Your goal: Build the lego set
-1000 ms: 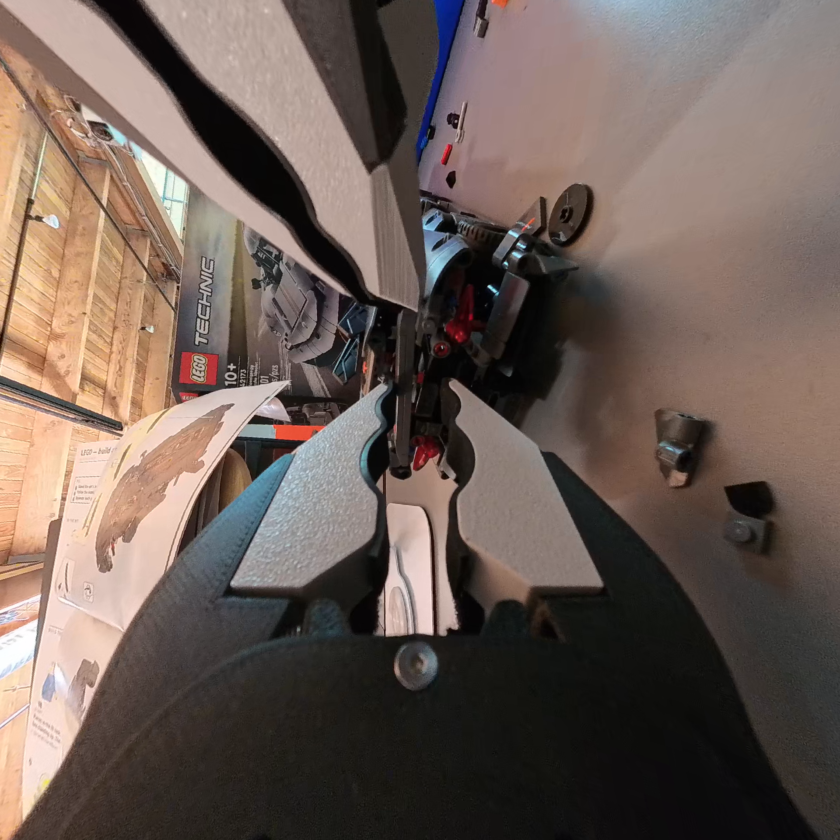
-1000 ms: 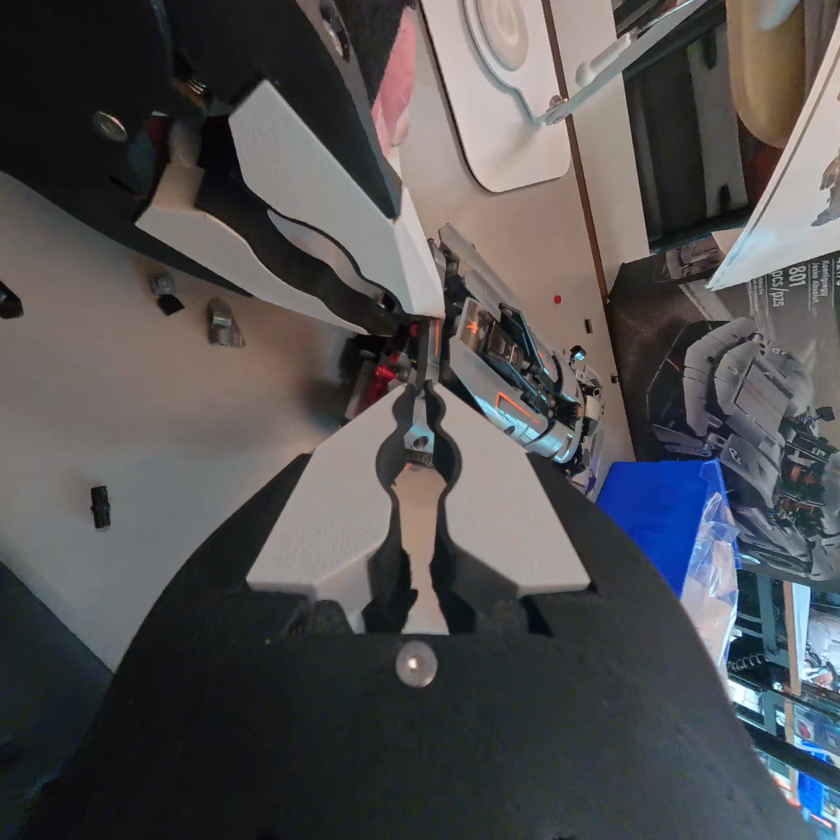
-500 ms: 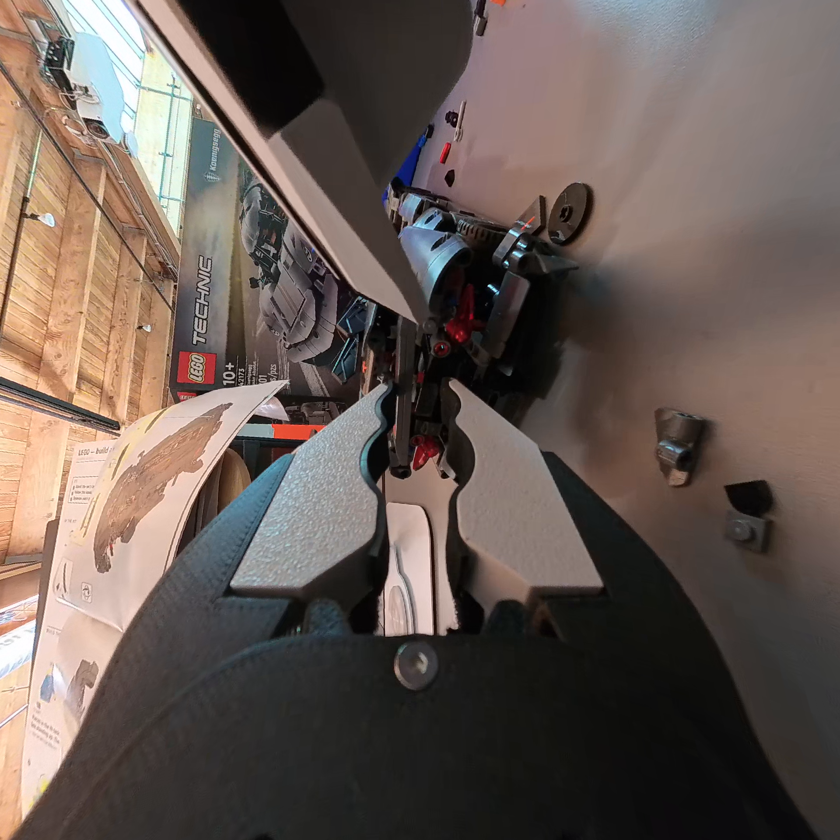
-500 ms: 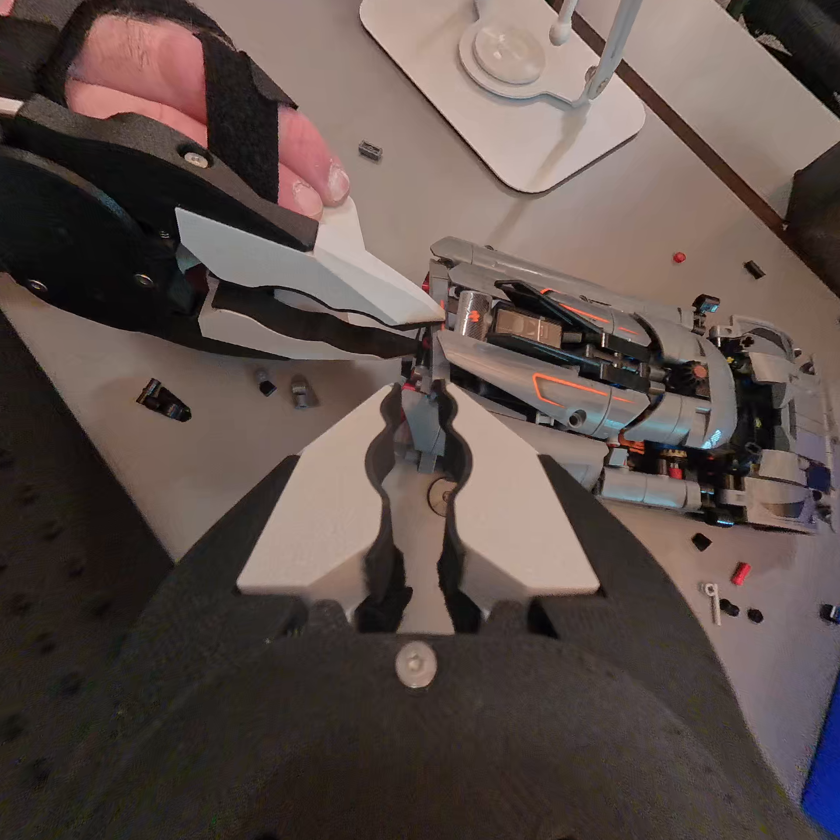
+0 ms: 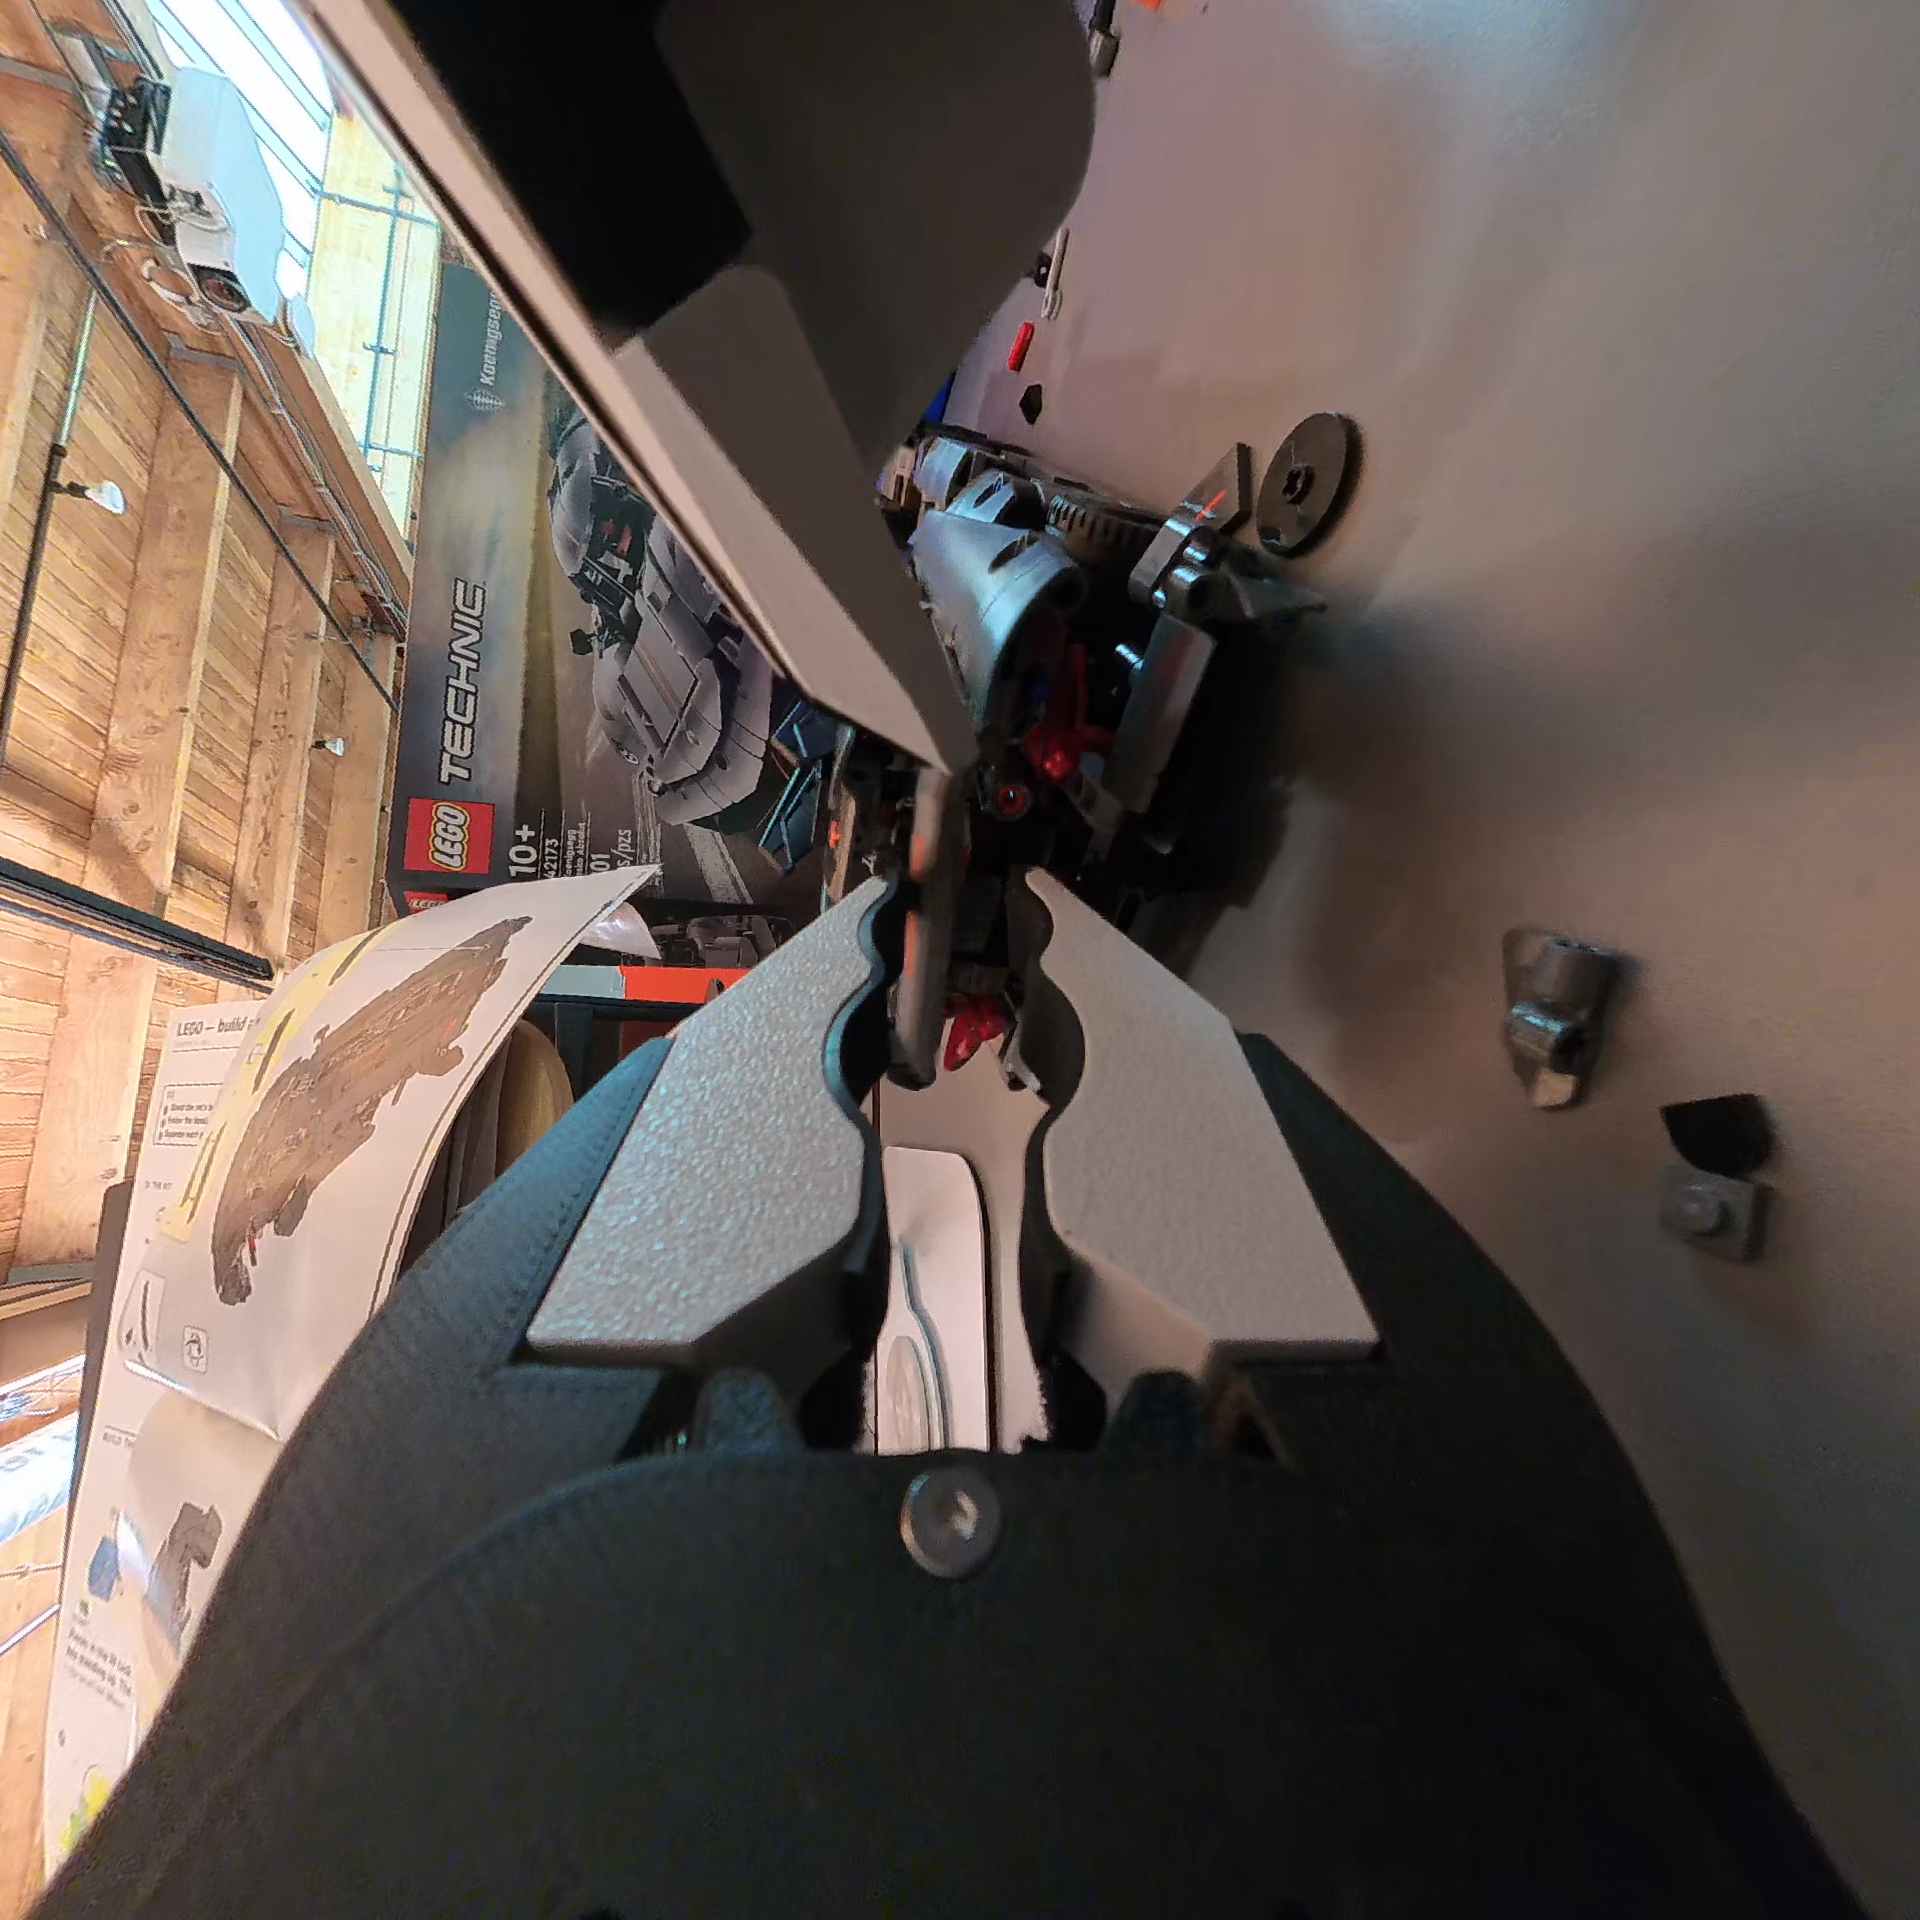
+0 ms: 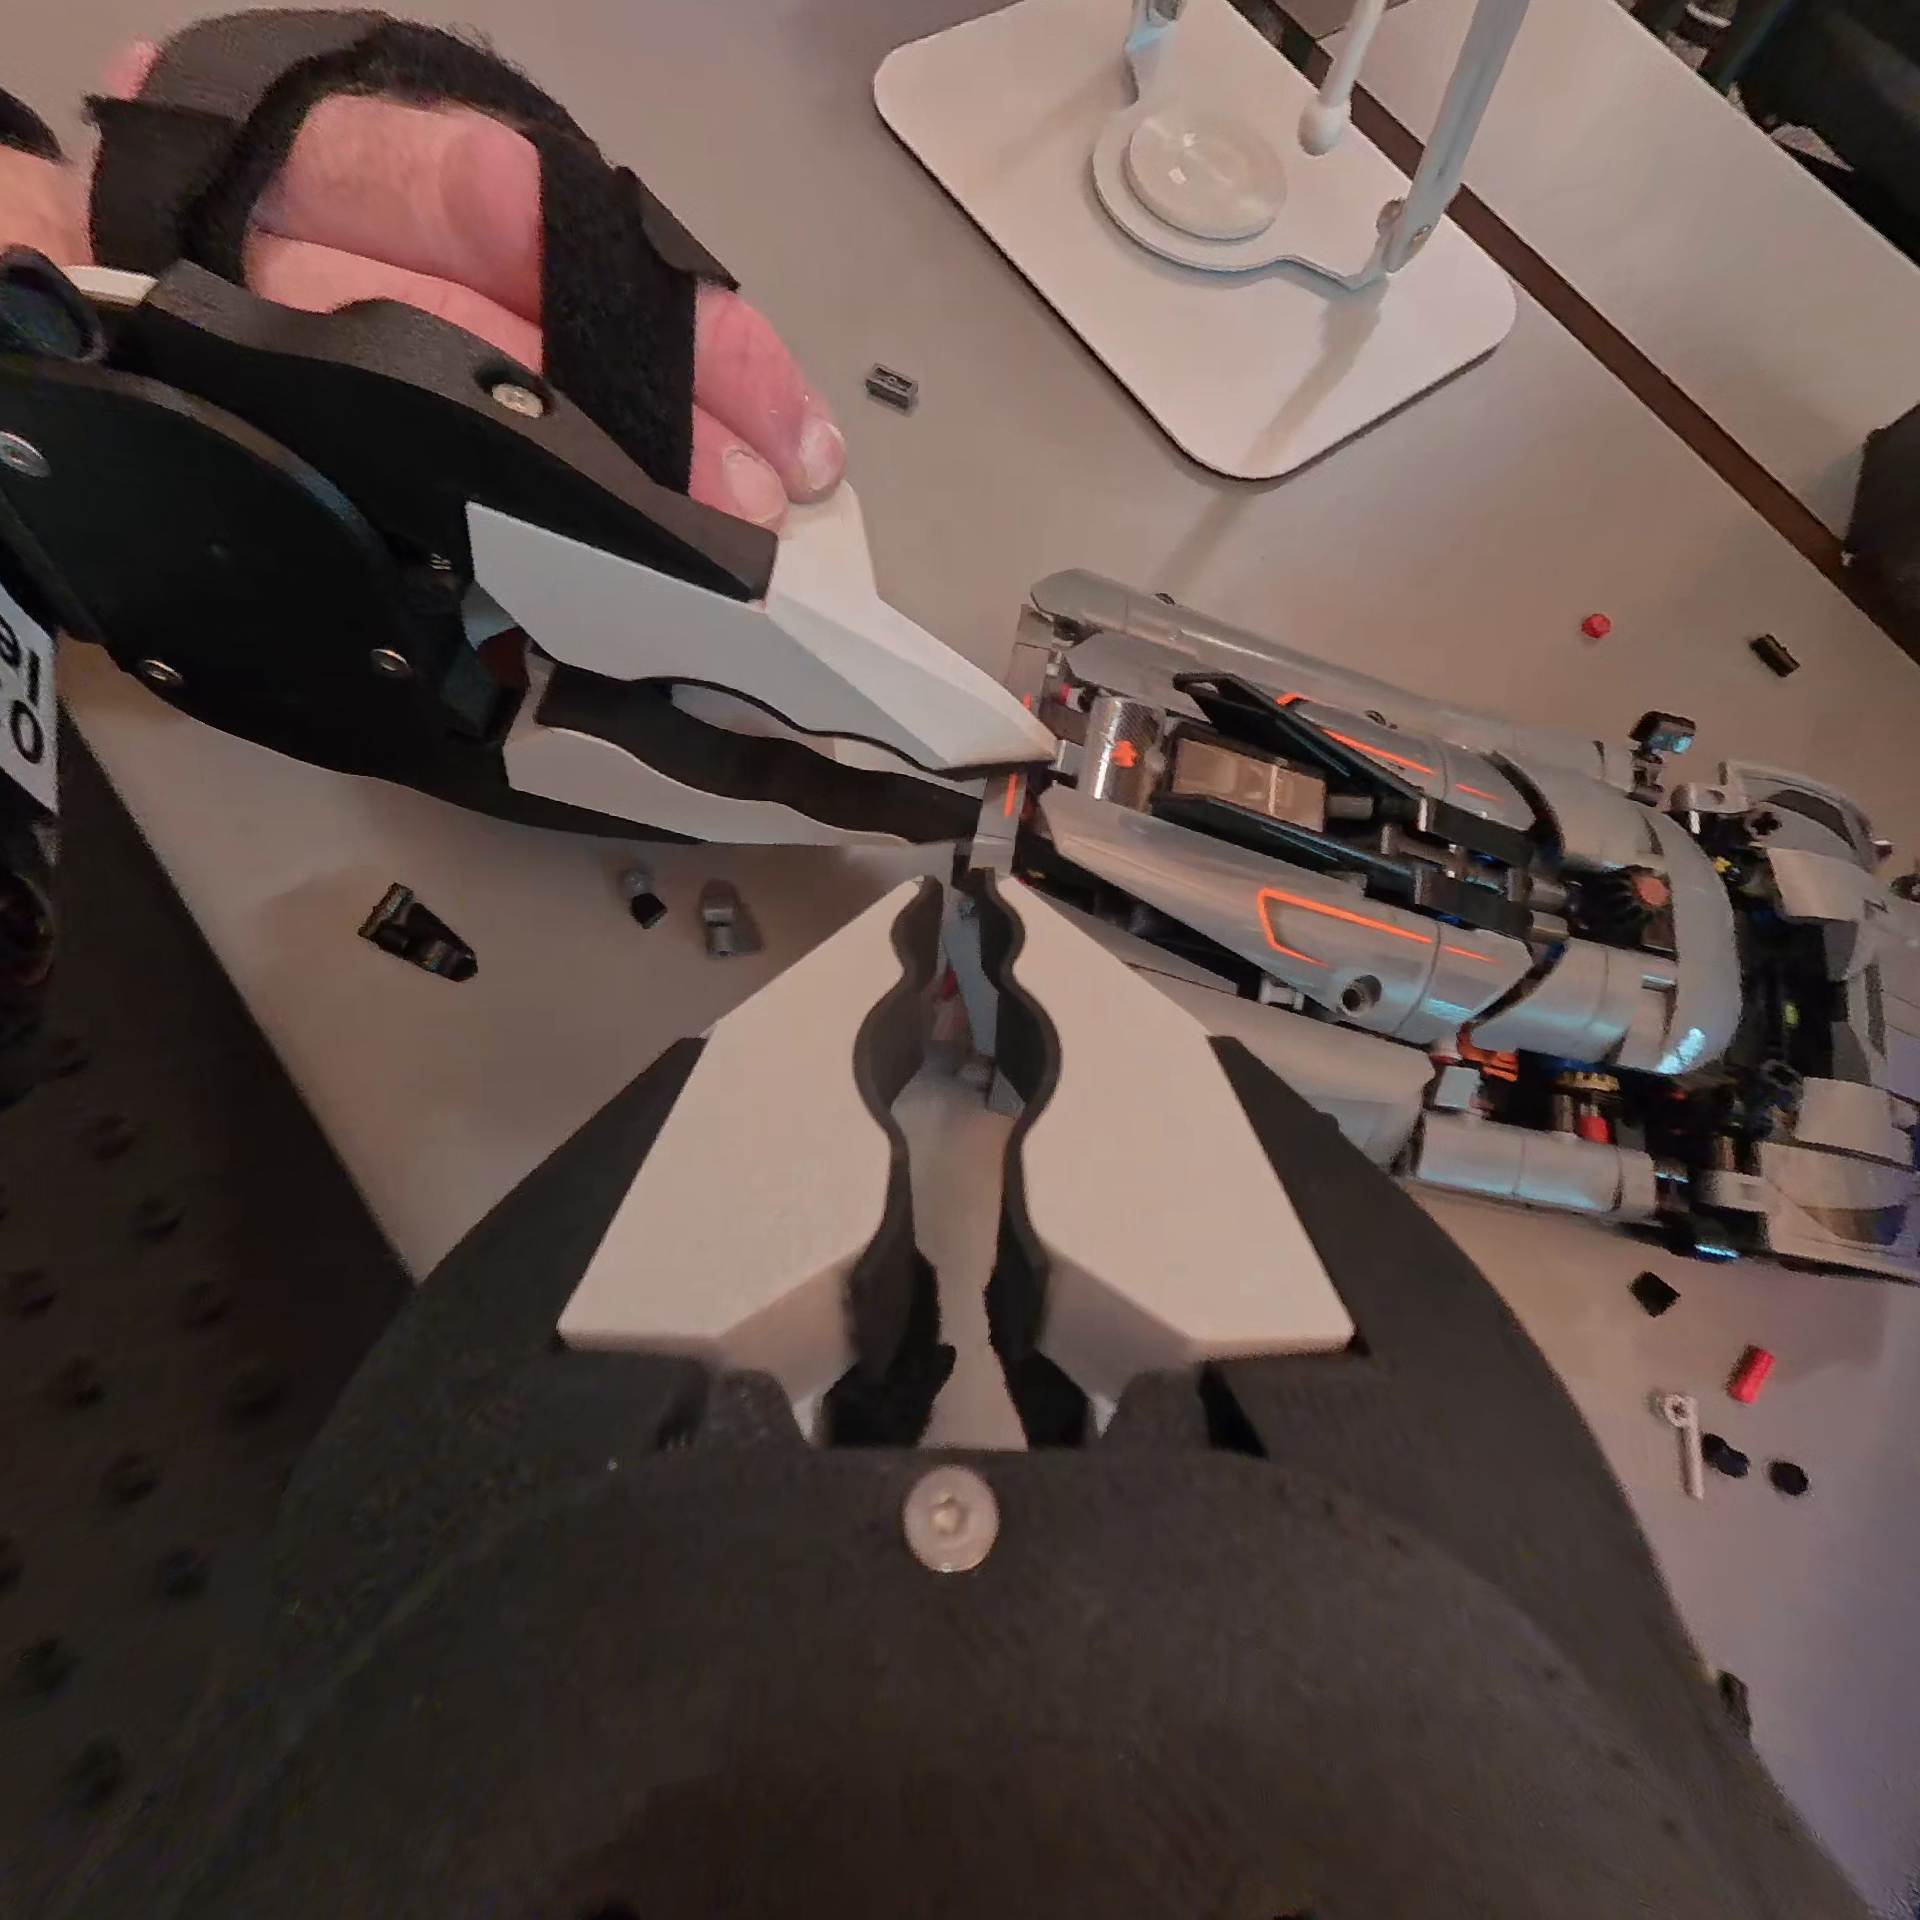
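A grey Lego car [image 6: 1403,935] with orange lines lies on the table [image 6: 1299,540]; it also shows in the left wrist view [image 5: 997,582]. My left gripper [image 5: 961,894] is shut on a thin grey panel [image 5: 930,935] at the car's rear end. In the right wrist view it [image 6: 1003,790] comes in from the left, held by a hand [image 6: 499,239]. My right gripper [image 6: 968,888] is shut on a grey upright piece [image 6: 977,977] at the same rear end, just below the left one. One right finger [image 5: 810,582] shows in the left wrist view.
Two small grey pieces [image 5: 1553,1029] [image 5: 1709,1210] and a black disc [image 5: 1304,483] lie beside the car. The set box [image 5: 540,623] and an instruction booklet [image 5: 343,1091] stand behind. A white lamp base [image 6: 1195,291] sits farther back. Small loose parts [image 6: 416,930] [image 6: 1751,1371] lie around. The tips of both grippers are at nearly the same place.
My right gripper has rolled and swung round at the car's rear, so its view now looks down the car's length. My left gripper has stayed in place on the panel.
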Motion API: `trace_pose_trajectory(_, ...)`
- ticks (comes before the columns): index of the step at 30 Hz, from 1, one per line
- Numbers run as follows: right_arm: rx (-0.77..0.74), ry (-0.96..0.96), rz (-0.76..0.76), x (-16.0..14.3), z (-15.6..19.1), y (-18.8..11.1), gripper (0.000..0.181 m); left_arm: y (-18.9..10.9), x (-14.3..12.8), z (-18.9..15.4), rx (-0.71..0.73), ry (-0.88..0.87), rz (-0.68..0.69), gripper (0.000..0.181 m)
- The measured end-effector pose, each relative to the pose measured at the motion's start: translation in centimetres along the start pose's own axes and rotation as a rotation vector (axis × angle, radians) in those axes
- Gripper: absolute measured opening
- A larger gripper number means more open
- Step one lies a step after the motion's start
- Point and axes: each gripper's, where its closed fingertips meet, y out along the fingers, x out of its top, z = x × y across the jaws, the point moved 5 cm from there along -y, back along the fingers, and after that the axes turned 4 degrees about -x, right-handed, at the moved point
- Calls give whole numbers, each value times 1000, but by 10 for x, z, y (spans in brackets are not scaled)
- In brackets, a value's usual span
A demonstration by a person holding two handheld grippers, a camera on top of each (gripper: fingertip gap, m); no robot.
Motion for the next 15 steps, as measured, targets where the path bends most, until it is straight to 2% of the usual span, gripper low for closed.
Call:
trace_pose_trajectory(4,-24,-44,33,-4,4,8,2,1,1,-4,-14,14,-1,9)
trace_pose_trajectory(15,-92,-66,-19,-2,-4,-6,4,-1,-1,-1,-23,3,-7,7)
